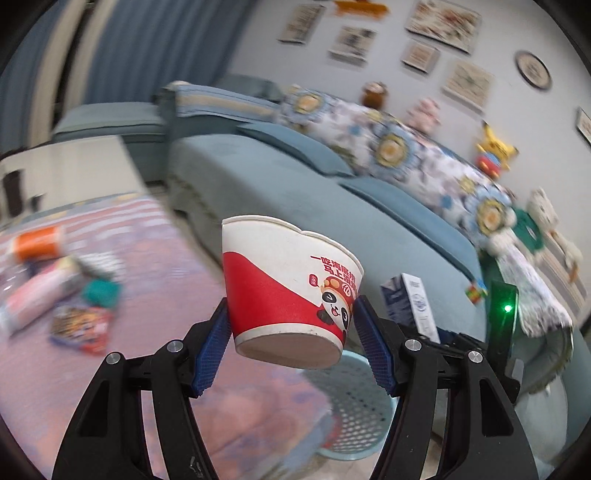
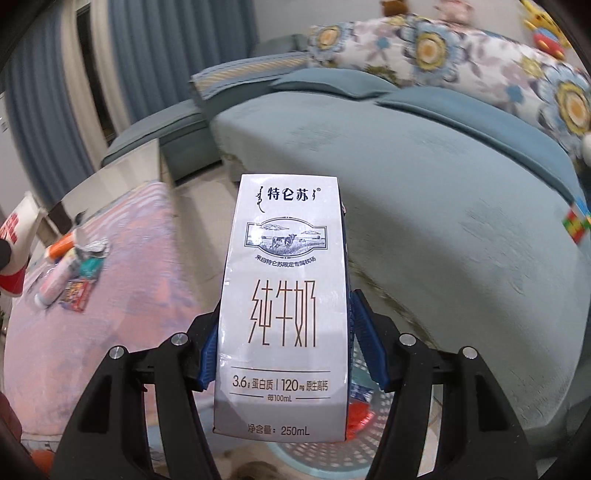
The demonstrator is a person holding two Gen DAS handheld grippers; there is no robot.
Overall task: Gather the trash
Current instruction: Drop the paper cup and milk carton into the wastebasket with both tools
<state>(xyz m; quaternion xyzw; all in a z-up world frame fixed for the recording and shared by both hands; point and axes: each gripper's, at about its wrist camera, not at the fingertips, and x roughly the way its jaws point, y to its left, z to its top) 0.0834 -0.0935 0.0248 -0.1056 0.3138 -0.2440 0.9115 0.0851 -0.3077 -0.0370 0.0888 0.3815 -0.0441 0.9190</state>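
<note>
Home living room: blue sofa [image 1: 280, 184], curtains [image 1: 155, 48], framed pictures [image 1: 443, 20].

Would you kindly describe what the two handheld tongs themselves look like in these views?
Both tongs look alike: the left tongs and right tongs each have matte black angular arms with cut-out slots and round silver bolt heads. Each finger carries a blue pad with a fine ribbed texture. No cables, sleeves or hands are visible.

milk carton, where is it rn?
Milk carton is upright, clamped in the right gripper, over the blue perforated basket beside the sofa.
</note>
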